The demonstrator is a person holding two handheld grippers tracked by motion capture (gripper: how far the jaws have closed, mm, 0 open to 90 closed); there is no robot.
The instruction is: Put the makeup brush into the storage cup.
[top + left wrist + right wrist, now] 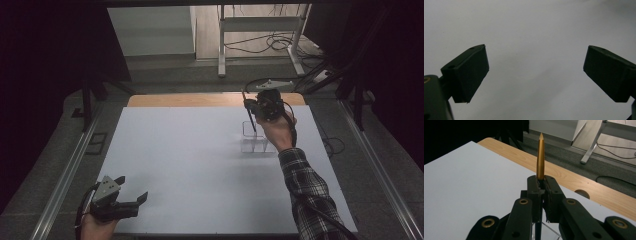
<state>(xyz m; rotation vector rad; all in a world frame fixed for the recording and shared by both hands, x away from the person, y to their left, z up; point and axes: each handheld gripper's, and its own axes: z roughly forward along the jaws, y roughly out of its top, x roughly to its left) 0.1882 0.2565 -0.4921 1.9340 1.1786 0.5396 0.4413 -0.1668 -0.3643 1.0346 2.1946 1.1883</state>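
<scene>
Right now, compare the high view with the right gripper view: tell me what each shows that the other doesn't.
The high view alone shows the clear container under the pen, the open left gripper at the near edge, and the plaid sleeve. The right gripper view alone shows the pen's gold pointed end rising above the shut jaws. Both show the right gripper clamping the pen, the white sheet and the wooden table edge.

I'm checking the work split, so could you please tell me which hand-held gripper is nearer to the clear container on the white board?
Right. The right hand-held gripper, clamping a pen, is just above the clear container; the left hand-held gripper sits open at the board's near-left corner, far away.
</scene>
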